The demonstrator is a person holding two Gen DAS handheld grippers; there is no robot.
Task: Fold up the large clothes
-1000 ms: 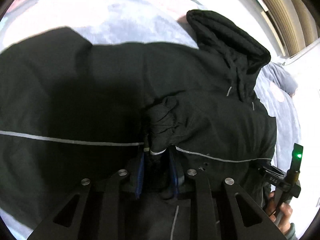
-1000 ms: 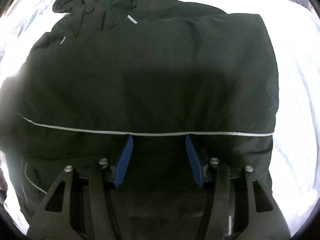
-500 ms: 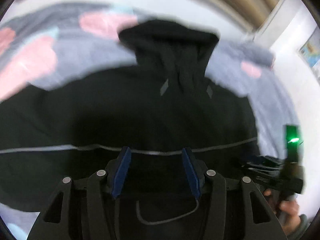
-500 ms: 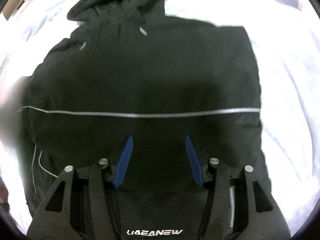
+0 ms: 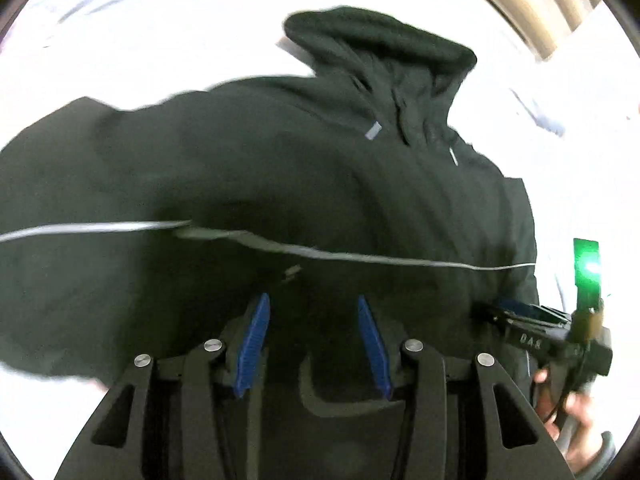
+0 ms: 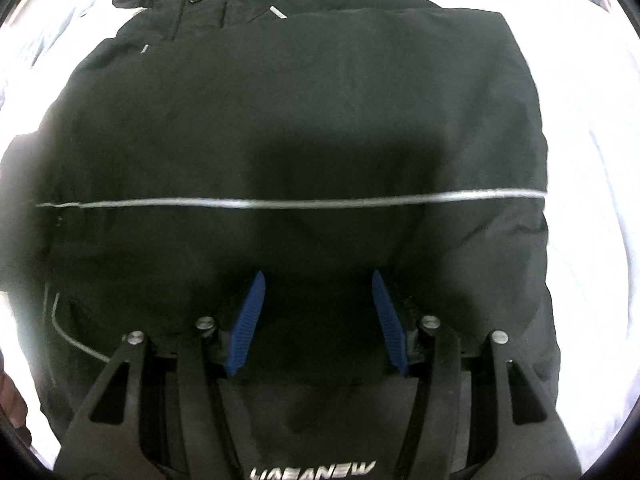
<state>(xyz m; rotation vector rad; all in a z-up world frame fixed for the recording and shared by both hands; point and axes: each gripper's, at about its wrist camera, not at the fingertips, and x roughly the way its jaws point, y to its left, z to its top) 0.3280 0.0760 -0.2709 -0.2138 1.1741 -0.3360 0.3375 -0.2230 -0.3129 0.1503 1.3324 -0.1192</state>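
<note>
A large black hooded jacket (image 5: 280, 168) lies spread on the bed, sleeves folded in, with a thin silver stripe (image 5: 360, 257) across its body and its hood (image 5: 380, 44) at the far end. My left gripper (image 5: 312, 304) is open and empty above the lower body of the jacket. In the right wrist view the jacket (image 6: 320, 120) fills the frame, its stripe (image 6: 300, 201) running across. My right gripper (image 6: 318, 280) is open and empty above the jacket's hem. The right gripper also shows in the left wrist view (image 5: 520, 316), held by a hand.
The jacket rests on a pale, overexposed bedsheet (image 5: 140, 32) that surrounds it on all sides (image 6: 592, 160). A tan curtain or wall panel (image 5: 528, 4) stands beyond the bed at the upper right.
My left gripper has let go of the sleeve cuff it held a second ago, opened and drawn back. The sleeve now lies flat on the jacket. My right gripper stayed open.
</note>
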